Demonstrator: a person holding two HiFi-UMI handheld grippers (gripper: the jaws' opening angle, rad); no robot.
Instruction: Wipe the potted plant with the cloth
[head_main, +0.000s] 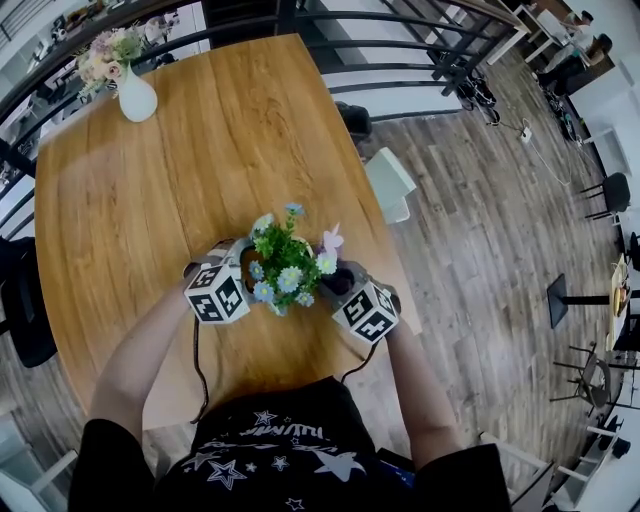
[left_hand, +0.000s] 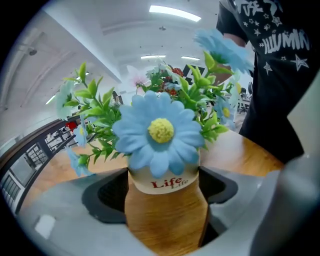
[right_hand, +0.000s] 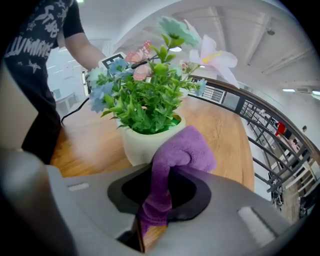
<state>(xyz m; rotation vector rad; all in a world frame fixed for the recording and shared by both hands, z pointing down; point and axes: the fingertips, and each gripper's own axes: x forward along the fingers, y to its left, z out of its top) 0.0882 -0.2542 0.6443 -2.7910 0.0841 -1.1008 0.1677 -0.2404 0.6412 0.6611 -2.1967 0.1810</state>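
The potted plant (head_main: 285, 265), green leaves with blue, white and pink flowers in a cream pot, stands near the front edge of the wooden table (head_main: 200, 160). My left gripper (head_main: 243, 268) is at its left. In the left gripper view the pot (left_hand: 162, 182), printed "Life", fills the gap of the left gripper (left_hand: 164, 192) and meets both pads. My right gripper (head_main: 338, 280) is at the plant's right. In the right gripper view the right gripper (right_hand: 160, 200) is shut on a purple cloth (right_hand: 182, 150), whose bulging end rests against the pot (right_hand: 137, 145).
A white vase of flowers (head_main: 135, 95) stands at the table's far left corner. A dark railing (head_main: 380, 40) runs behind the table. A white chair (head_main: 390, 185) sits by the right edge and a black chair (head_main: 25, 300) by the left. My body is close behind the plant.
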